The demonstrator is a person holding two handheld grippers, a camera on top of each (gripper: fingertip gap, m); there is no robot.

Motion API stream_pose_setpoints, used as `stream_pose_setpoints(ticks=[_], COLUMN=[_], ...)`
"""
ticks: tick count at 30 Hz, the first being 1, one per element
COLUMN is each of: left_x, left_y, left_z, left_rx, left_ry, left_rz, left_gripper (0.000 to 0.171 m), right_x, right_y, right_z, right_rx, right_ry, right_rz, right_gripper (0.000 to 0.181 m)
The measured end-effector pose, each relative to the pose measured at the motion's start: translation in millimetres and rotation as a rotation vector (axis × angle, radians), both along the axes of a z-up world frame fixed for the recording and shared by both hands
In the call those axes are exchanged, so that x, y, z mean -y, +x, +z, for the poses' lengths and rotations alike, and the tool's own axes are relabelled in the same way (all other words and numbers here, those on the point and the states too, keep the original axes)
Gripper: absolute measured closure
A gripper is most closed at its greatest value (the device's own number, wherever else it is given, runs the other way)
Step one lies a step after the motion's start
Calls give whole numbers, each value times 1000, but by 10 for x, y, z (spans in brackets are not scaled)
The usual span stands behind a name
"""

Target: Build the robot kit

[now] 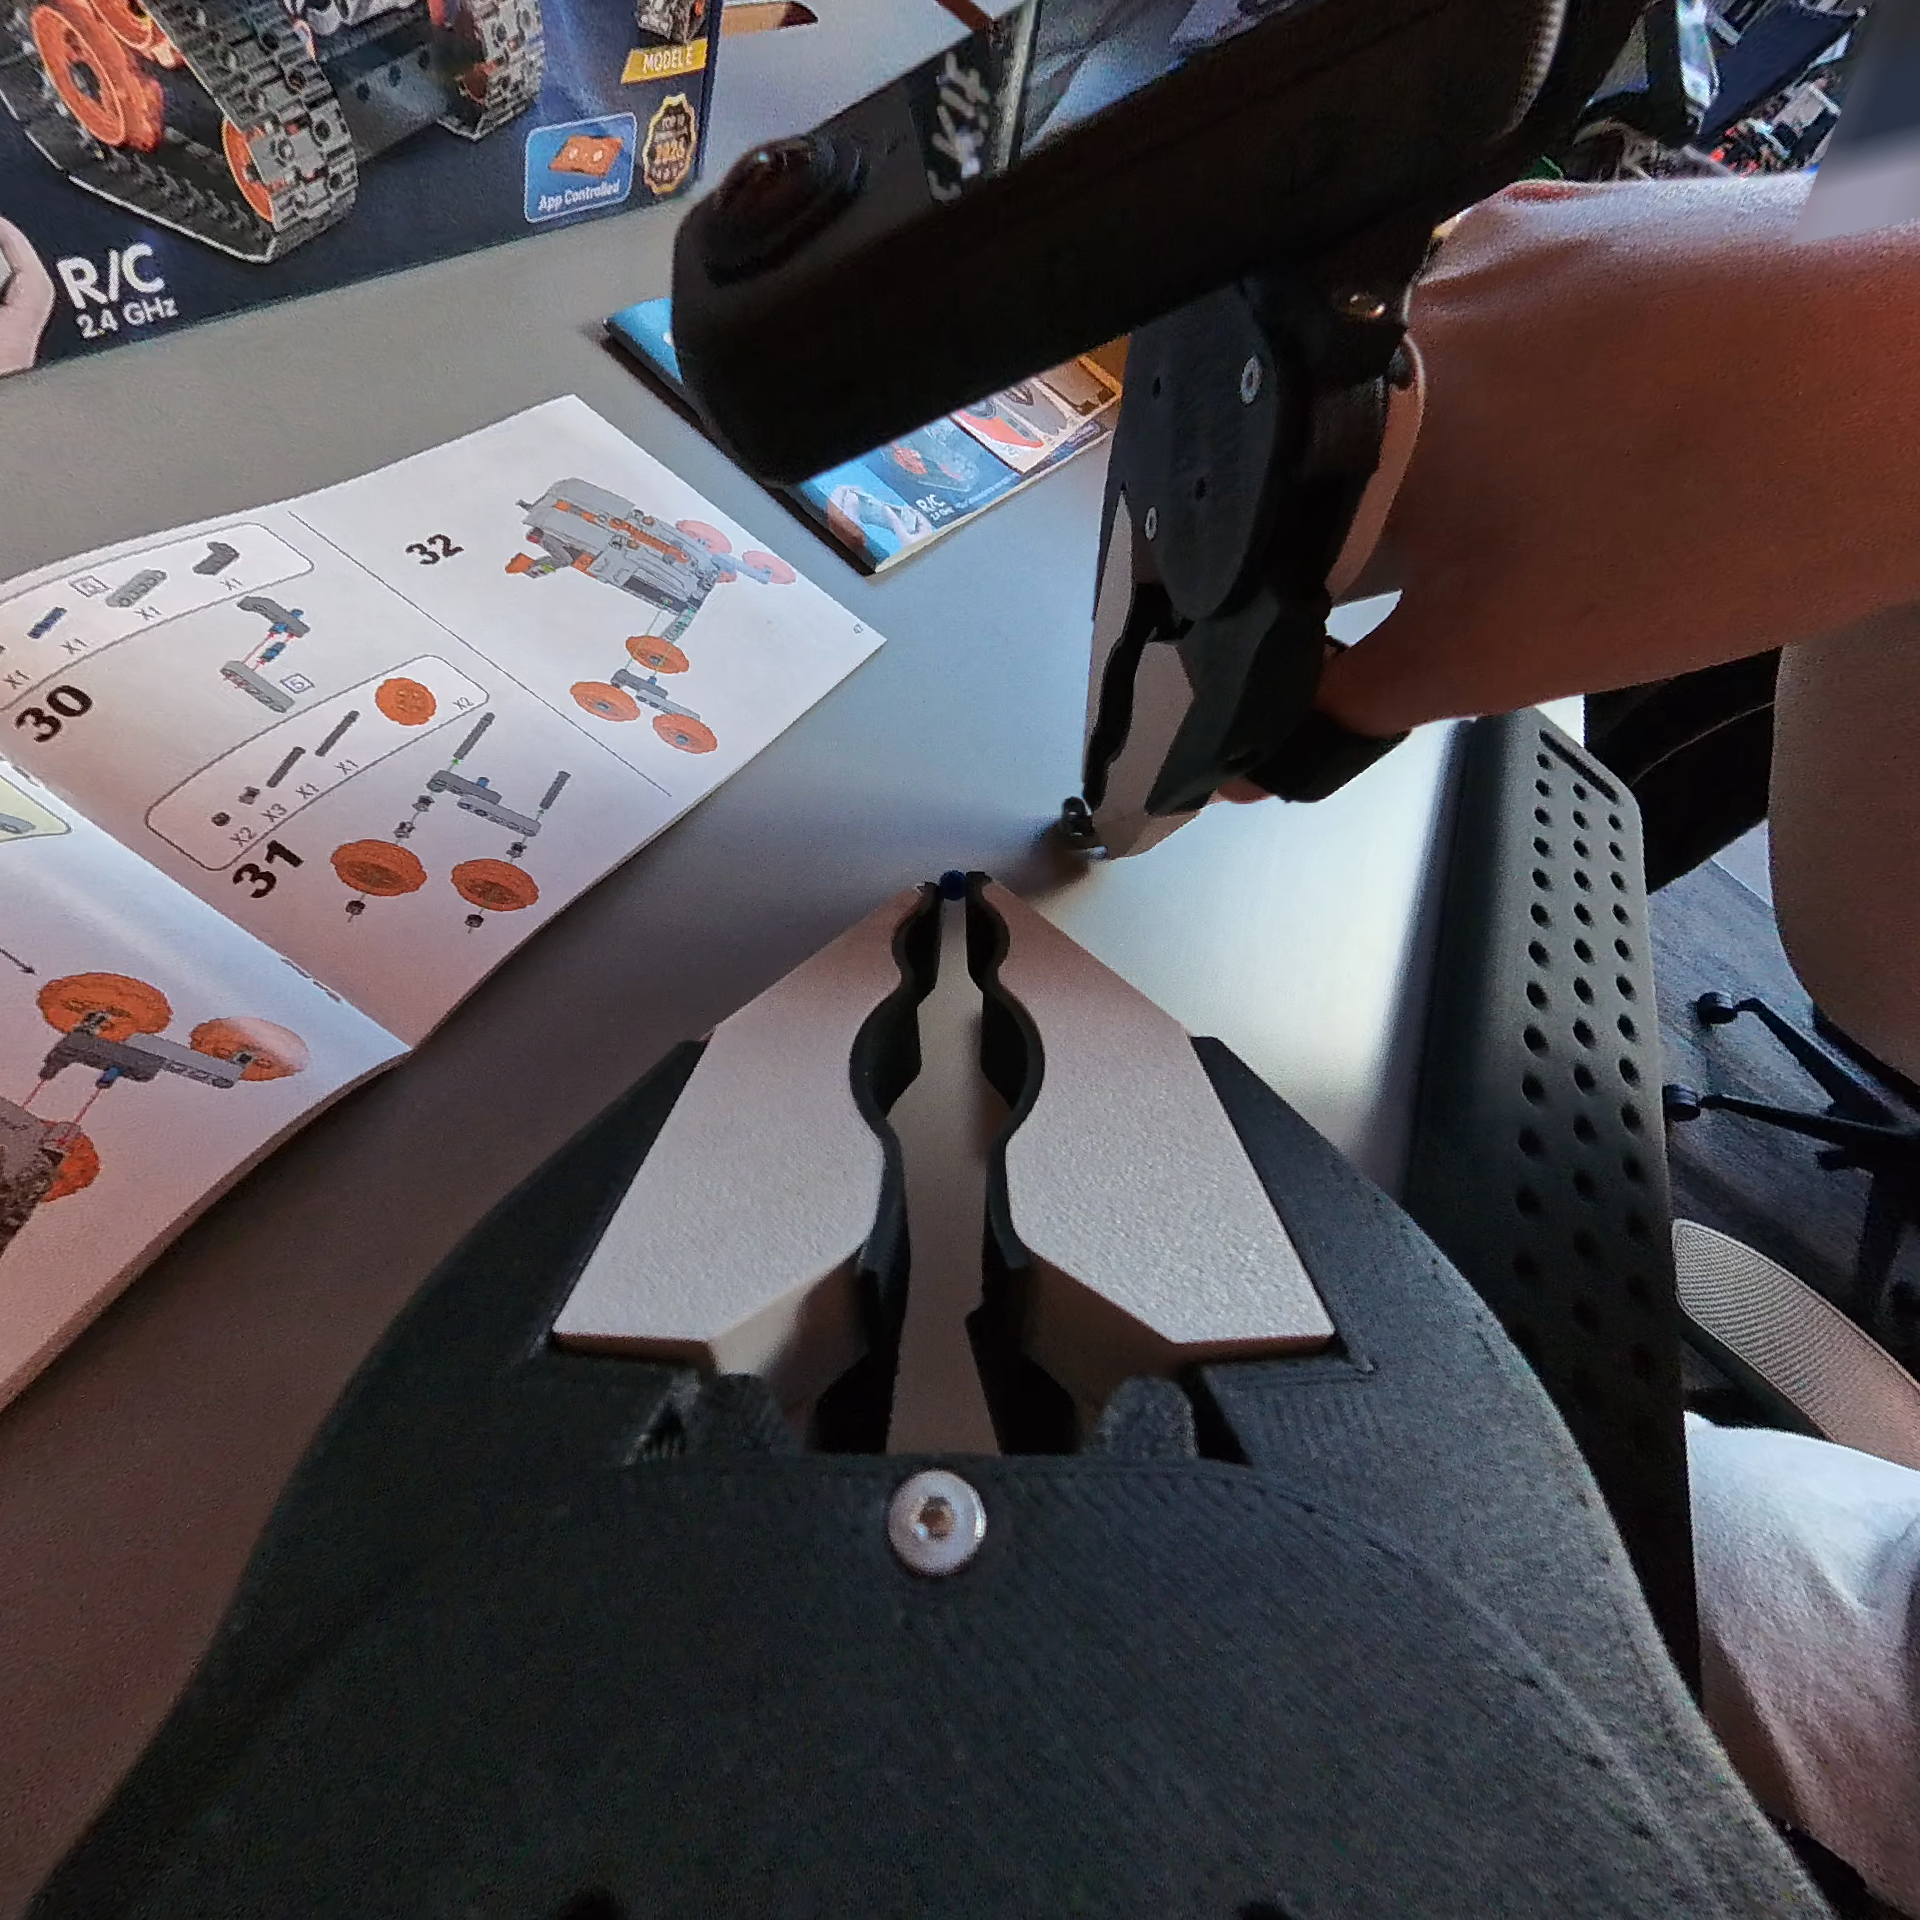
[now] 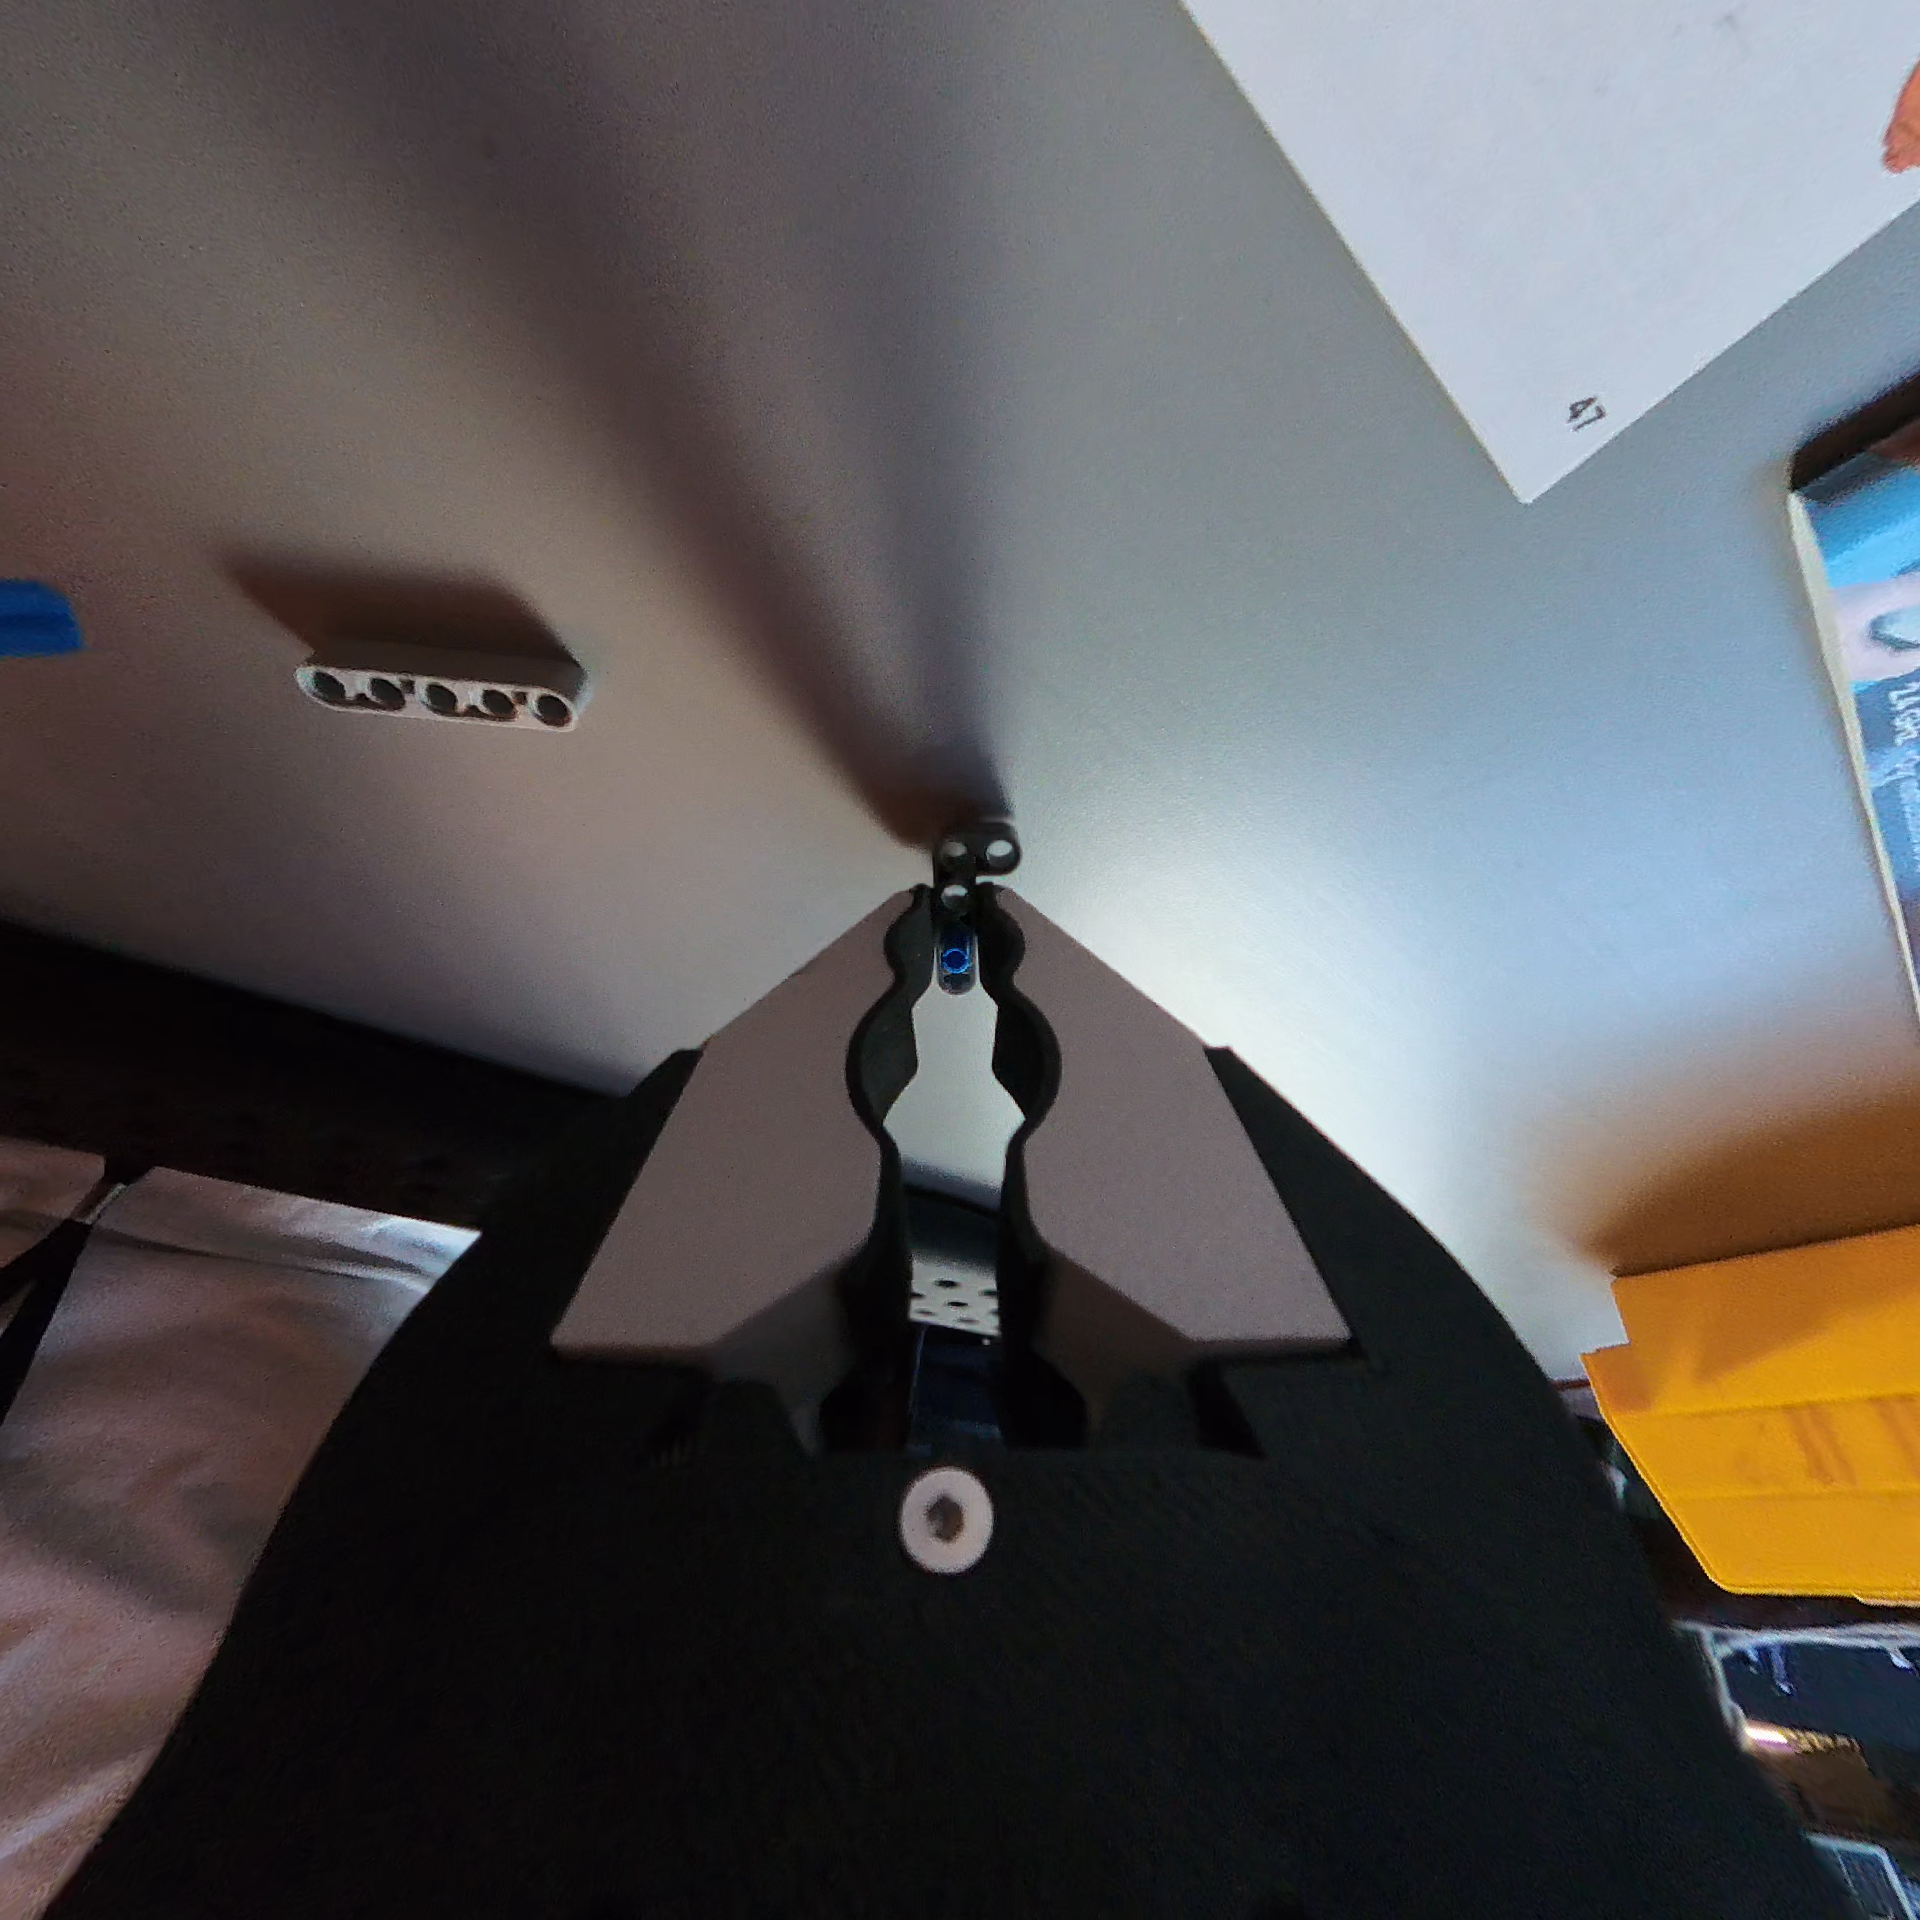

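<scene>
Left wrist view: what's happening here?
A person holds a gripper in each hand over a grey table. The left gripper is shut on a small blue pin. The right gripper pinches a small dark connector at the tabletop. An open instruction booklet lies nearby.

Both wrist views look closely down onto one grey table (image 1: 966, 665).

Right gripper (image 2: 954, 906) pinches small black connector (image 2: 977, 836) with blue pin (image 2: 954, 958); grey holed beam (image 2: 442, 696) lies apart on counter (image 2: 1247, 675).
</scene>
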State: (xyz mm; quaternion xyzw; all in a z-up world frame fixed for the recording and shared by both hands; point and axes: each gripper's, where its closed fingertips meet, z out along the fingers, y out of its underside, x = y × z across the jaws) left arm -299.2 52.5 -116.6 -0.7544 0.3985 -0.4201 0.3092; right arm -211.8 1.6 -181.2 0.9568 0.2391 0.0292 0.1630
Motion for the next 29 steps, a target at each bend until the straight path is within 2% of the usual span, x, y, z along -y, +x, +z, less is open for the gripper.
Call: stream_pose_setpoints(ticks=[2,5,9,12,14,16,18,20,22,24,26,29], left_x=[2,1,3,2,5,18,14,70,136,177,223,218], left_y=[-1,6,13,6,2,9,18,74,167,273,385,496], left_z=[-2,-15,8,141,353,670,1016,1407,1774,2103,2351,2517], left_rx=[0,0,11,58,145,278,386,474,523,565,605,645], left_ry=[0,-6,-8,9,24,24,8,4,45,109,162,238], left_rz=[-1,-3,-4,-2,-5,-27,-46,-102,-155,-187,-225,-231], left_gripper=[169,170,170,170,170,170,170,170,170,170,170,170], right_x=[27,-52,-545,-718,-690,-597,-456,-335,-330,-371,-347,-404], right_y=[-41,-343,-610,-529,-371,-189,5,163,299,441,545,712], right_z=[54,318,1007,1669,2075,2479,2887,3147,3285,3347,3374,3422], right_rx=[-30,-294,-811,-1172,-1347,-1506,-1699,-1787,-1751,-1749,-1844,-2075], right_ry=[-7,80,480,820,1009,1148,1214,1256,1351,1378,1370,1263], right_rz=[18,61,104,141,178,186,180,236,269,210,189,69], right_gripper=[175,175,175,175,175,174,174,174,175,176,176,176])
